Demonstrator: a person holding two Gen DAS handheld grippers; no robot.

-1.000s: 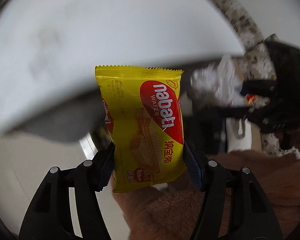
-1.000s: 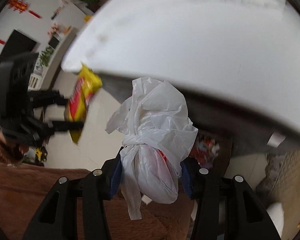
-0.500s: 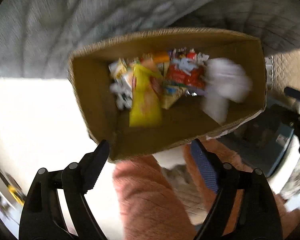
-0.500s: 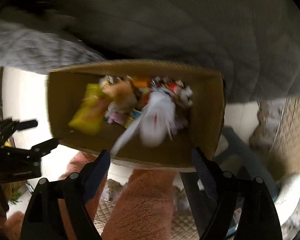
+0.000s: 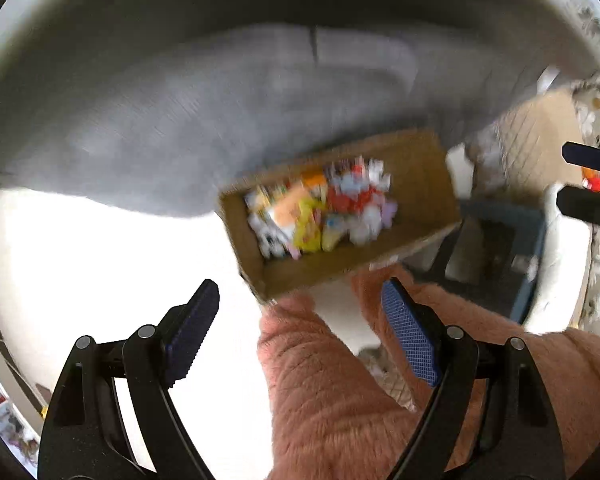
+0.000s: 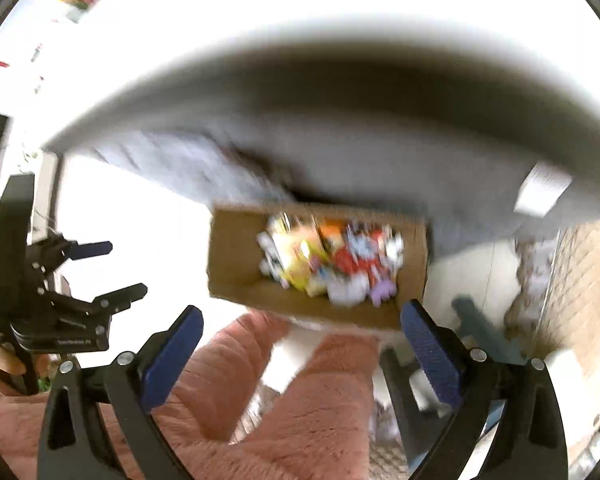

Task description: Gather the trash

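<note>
A brown cardboard box [image 5: 424, 168] on the floor holds a blurred heap of colourful wrappers, including a yellow packet [image 5: 306, 226] and white bag pieces. It also shows in the right wrist view [image 6: 236, 264]. My left gripper [image 5: 300, 320] is open and empty, above the box's near edge. My right gripper [image 6: 302, 344] is open and empty, also above the near edge. The left gripper shows at the left of the right wrist view [image 6: 112, 268]. The right gripper's fingers [image 5: 588, 200] show at the right edge of the left wrist view.
A white table's edge [image 6: 340, 40] and a grey quilted cover [image 5: 160, 128] hang above the box. The person's pink fleecy legs [image 5: 332, 392] are below the grippers. A blue-grey stool [image 5: 500, 240] stands to the right on the pale floor.
Both grippers held trash a second ago, the yellow wafer packet and the tied white bag. Both opened and dropped them into the box. Now both have pulled back, and the box looks smaller.
</note>
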